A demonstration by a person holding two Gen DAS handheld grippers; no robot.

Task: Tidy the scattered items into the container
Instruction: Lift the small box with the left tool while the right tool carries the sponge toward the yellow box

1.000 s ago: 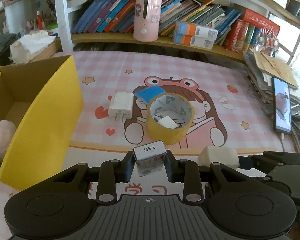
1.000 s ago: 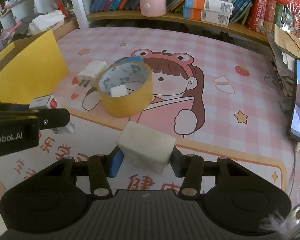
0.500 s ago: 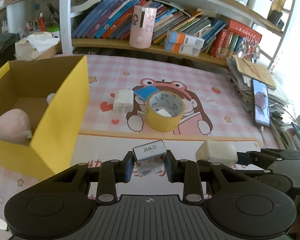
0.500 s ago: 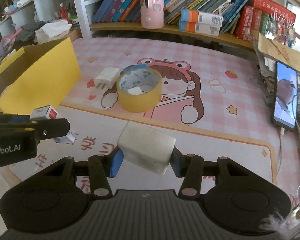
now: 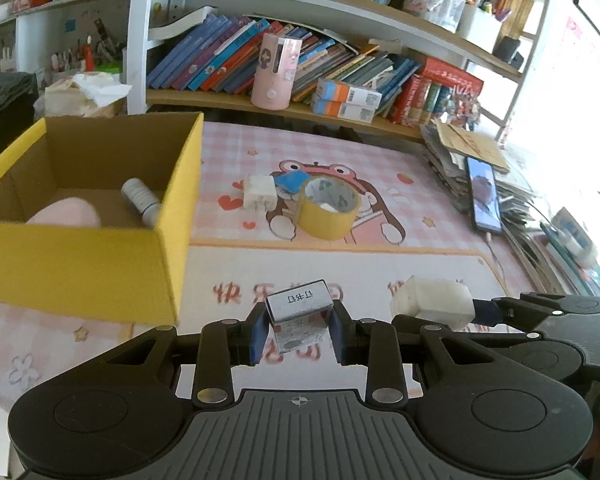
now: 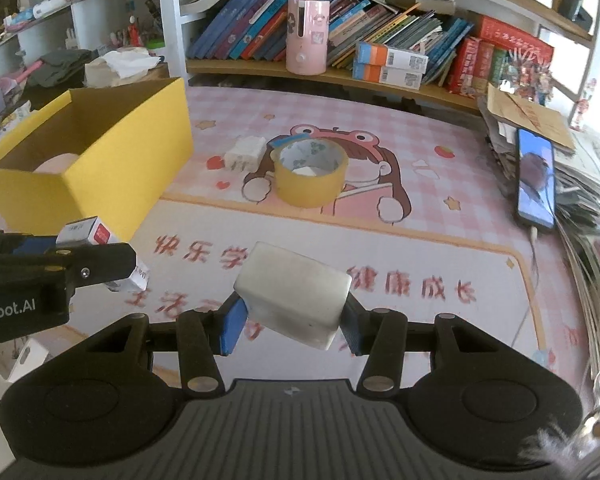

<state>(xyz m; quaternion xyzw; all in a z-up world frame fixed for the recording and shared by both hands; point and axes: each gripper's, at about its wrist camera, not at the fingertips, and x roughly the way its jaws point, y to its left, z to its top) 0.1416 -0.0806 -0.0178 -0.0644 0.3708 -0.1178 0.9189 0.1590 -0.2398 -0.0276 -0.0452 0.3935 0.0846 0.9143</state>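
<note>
Two grippers: both carry loads above the pink cartoon mat (image 5: 228, 148), nearer the camera than the yellow box (image 5: 80, 256).
Left gripper (image 5: 298, 330): pinched on a small staple box (image 5: 298, 308), off the yellow box's near right corner.
Right gripper (image 6: 290, 322): clamped around a white eraser block (image 6: 292, 294), farther right of the yellow box.
Yellow box contents: a pink round thing (image 5: 66, 216) and a grey ribbed cylinder (image 5: 142, 200).
Loose items: white charger plug (image 5: 260, 198), blue pad (image 5: 292, 180) and yellow tape roll (image 5: 328, 208) sit together right of the yellow box; a small white piece lies inside the roll.
</note>
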